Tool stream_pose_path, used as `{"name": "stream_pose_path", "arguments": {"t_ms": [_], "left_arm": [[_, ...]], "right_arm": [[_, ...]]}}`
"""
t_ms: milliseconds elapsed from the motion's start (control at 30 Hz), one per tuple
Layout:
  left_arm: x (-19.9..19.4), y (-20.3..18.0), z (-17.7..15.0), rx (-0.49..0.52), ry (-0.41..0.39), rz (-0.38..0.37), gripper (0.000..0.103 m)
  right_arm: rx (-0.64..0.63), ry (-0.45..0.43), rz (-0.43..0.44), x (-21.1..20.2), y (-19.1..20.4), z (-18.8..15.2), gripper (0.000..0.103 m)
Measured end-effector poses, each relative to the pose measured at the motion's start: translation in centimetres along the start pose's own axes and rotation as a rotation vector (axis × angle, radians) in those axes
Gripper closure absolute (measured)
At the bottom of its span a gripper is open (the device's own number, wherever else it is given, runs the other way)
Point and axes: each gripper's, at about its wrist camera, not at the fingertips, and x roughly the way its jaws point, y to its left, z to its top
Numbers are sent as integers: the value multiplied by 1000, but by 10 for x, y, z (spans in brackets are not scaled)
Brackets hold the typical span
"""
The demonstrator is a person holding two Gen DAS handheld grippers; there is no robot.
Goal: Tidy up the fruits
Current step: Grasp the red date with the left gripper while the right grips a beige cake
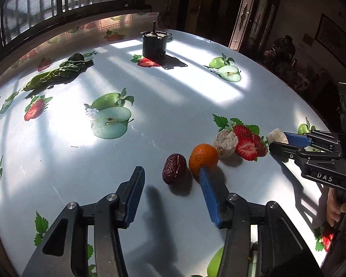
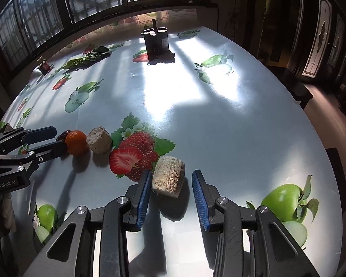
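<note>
Orange tangerine (image 1: 203, 159) looks firm, slick; left gripper (image 1: 170, 185) open around date (image 1: 174, 172); right gripper (image 2: 170, 184) open, straddling stiff pale chunk (image 2: 169, 177), left pad touching.

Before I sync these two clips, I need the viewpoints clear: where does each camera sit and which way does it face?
Left wrist: on the left gripper, tilted down at the table; its fingers flank the red date, one pad against the orange. A hand shows at right.
Right wrist: on the right gripper, tilted down; its fingers flank a beige cut chunk, apparently touching only on the left.
Shared: date, orange, second beige chunk, dark can, leafy greens, and each other's gripper.
</note>
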Motion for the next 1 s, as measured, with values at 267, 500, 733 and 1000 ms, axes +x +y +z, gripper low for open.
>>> {"name": "stream_pose_path", "arguments": {"t_ms": [267, 500, 733, 1000], "left_arm": [[12, -5, 5, 24, 23, 27, 64], [16, -23, 9, 41, 34, -13, 78], [-4, -19, -1, -9, 16, 54, 81], [-74, 6, -30, -136, -86, 27, 81]], "right_arm": [[-7, -7, -7, 0, 1, -1, 65], [-13, -19, -10, 0, 3, -2, 71], [12, -23, 37, -9, 6, -5, 75], [12, -76, 126, -43, 24, -6, 75]]}}
